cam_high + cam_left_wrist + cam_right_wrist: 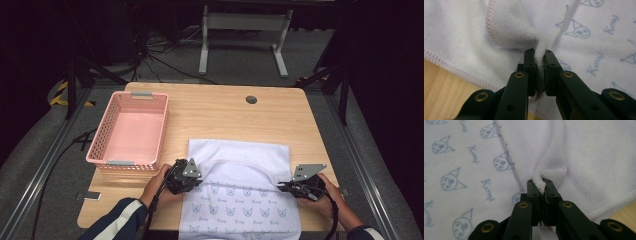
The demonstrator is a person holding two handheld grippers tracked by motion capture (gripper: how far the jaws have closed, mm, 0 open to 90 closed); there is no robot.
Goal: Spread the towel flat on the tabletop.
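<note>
A white towel with a pale blue cat-face print lies on the near half of the wooden table, its far part folded over so the plain back shows. My left gripper is at the towel's left side, shut on a pinched fold of the towel. My right gripper is at the towel's right side, likewise shut on a bunched corner of the towel. A hand holds each gripper low, just above the cloth.
A pink plastic basket stands on the table's left side, beside the left hand. A round cable hole sits near the far edge. Beyond the table are a white stand and floor cables.
</note>
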